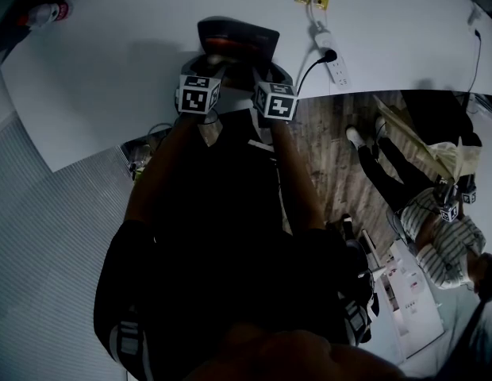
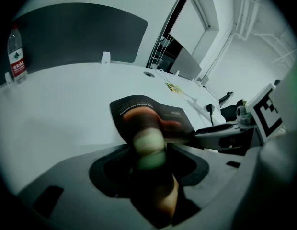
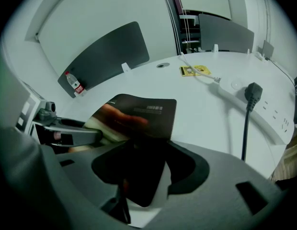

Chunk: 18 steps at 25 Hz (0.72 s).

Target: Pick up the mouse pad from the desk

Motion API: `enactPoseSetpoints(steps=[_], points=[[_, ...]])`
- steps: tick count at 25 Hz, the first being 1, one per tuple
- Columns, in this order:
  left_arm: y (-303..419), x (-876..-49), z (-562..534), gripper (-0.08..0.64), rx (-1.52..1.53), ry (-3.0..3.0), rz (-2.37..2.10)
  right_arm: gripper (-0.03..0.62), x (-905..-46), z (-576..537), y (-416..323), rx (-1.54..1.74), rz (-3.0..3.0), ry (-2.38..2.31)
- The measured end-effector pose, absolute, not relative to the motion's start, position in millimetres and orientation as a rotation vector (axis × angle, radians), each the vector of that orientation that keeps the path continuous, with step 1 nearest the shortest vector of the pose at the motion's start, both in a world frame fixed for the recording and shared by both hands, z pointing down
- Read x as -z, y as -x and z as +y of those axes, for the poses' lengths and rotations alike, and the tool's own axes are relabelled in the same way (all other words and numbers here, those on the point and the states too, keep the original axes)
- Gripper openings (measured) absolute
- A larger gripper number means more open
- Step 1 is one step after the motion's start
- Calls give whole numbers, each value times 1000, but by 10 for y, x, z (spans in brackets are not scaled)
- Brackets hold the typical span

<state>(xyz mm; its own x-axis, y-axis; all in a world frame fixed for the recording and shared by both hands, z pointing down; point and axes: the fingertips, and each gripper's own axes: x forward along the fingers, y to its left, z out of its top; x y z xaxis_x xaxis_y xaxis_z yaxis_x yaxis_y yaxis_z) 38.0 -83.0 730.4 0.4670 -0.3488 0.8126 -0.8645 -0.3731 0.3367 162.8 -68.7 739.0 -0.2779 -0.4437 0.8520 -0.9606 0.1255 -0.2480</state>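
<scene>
My left gripper [image 2: 148, 150] and right gripper [image 3: 139, 150] fingers both pinched the mouse pad [image 1: 238, 36] at the counter [image 1: 111, 70] rim. The pad bowed; I judged uneven pulling might slip it free.

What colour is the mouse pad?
Black mouse pad with a reddish print; best in right gripper view.

Dark mouse pad [image 1: 240, 33], near edge at left gripper [image 1: 215, 60] and right gripper [image 1: 255, 67]
</scene>
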Motion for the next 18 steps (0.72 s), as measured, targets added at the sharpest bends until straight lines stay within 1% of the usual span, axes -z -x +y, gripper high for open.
enactPoseSetpoints(steps=[18], points=[[-358,-7304,-824,212,-836,-1927,-1029,195,-7404,-650,-1365,-1097,-1841,-1275]])
